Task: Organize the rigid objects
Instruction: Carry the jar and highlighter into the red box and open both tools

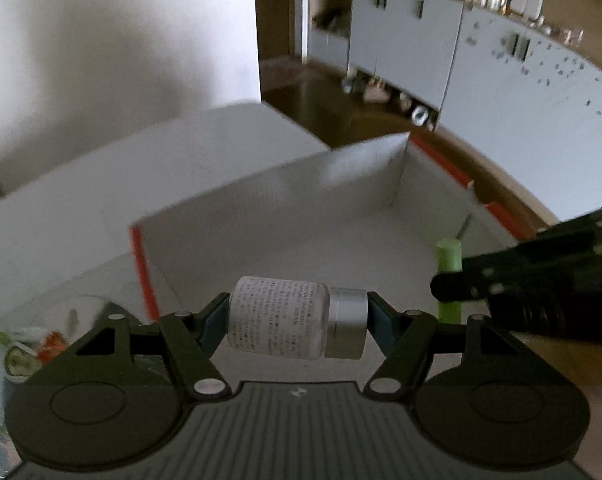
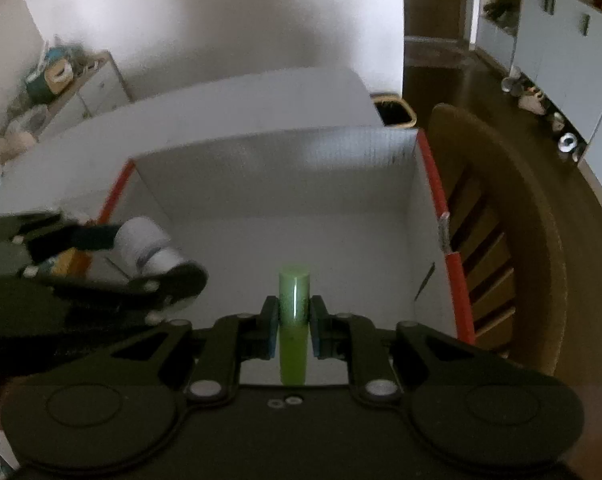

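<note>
The left gripper [image 1: 299, 316] is clamped end to end on a small frosted white jar with a printed label and a silver metal cap [image 1: 297, 318], one pad on the jar's base and the other on the cap, so the jar lies crosswise between the fingers above the near edge of the open white cardboard box with red-orange rims [image 1: 381, 184]. That endwise hold looks like the weaker one: the cap face is smooth, and if the pads slide or the jar pivots between them, it could swing out and drop short of the box, on the near side where its red rim runs close under the fingers. Releasing from this height would probably let a round jar roll across the bare box floor and knock the wall. Further right, the right gripper [image 2: 295, 330] is shut tight on a slim light-green plastic cylinder [image 2: 294, 312], held upright with its top standing above the pads, also over the box interior. The two tools hang close together in both views, so a careless lowering could bump the right gripper's black body against the jar's cap side. The green cylinder, being tall and narrow, would likely topple if set down on its end.
</note>
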### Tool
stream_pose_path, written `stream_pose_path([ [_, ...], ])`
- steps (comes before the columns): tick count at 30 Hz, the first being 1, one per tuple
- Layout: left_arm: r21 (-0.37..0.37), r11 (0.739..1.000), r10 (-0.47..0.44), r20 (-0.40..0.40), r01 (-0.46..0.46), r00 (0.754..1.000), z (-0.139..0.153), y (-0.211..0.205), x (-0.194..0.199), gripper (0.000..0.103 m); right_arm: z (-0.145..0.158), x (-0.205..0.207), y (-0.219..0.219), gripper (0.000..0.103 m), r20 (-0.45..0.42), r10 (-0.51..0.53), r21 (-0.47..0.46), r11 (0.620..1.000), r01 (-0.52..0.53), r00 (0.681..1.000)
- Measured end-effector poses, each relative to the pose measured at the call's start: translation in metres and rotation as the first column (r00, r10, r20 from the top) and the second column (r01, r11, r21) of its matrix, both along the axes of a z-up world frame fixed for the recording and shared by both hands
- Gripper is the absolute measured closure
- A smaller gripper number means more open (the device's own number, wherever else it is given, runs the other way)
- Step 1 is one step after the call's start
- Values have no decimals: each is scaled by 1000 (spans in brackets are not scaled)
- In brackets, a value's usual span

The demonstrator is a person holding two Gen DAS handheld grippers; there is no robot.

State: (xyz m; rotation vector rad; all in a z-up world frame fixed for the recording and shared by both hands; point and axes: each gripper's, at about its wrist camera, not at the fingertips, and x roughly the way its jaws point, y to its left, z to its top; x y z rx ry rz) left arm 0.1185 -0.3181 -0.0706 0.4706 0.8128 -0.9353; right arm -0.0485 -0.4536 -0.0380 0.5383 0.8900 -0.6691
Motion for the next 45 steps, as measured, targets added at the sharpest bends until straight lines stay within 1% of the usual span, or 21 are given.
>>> stream_pose_path([
  [6,95,995,16,-38,-12,999,-26,-27,17,32,-22,10,-13,88,-44,36,25,999,-35,998],
  [9,140,990,20,-88,-7,996,-36,-39,25,32,-32,15,-21,88,-67,41,38,999,-39,997],
  [14,221,975,33,-113,-7,993,-52,-57,31,32,-42,17,-30,88,-86,37,52,998,-33,996],
  [17,262,965,20,-128,14,992,-60,-64,32,32,-45,17,-33,88,-104,37,59,998,-31,994],
  [20,295,955,22,-145,22,989,-68,-69,35,32,-45,19,-36,88,-109,38,71,997,-31,993],
  [23,309,951,24,-165,29,986,-72,-71,37,33,-45,20,-36,88,-115,47,77,996,-39,992],
  [25,316,948,26,-186,34,982,-74,-71,39,33,-45,22,-42,84,-114,55,81,996,-46,992],
  [28,321,946,32,-211,38,977,-76,-69,40,33,-43,19,-42,79,-106,64,80,995,-56,992],
  [30,318,948,34,-210,36,977,-75,-67,41,33,-42,17,-43,79,-101,67,80,995,-60,993],
  [34,302,952,6,-202,56,979,-67,-62,39,33,-40,10,-41,76,-85,76,78,995,-69,994],
  [39,240,969,-11,-200,60,980,-52,-49,36,32,-30,0,-33,69,-52,77,70,995,-74,996],
  [41,211,976,-17,-189,57,982,-49,-45,40,32,-25,-3,-30,67,-36,79,64,995,-77,996],
  [45,152,986,-49,-168,75,985,-32,-25,37,32,-11,-10,-23,61,-3,91,42,995,-90,996],
])
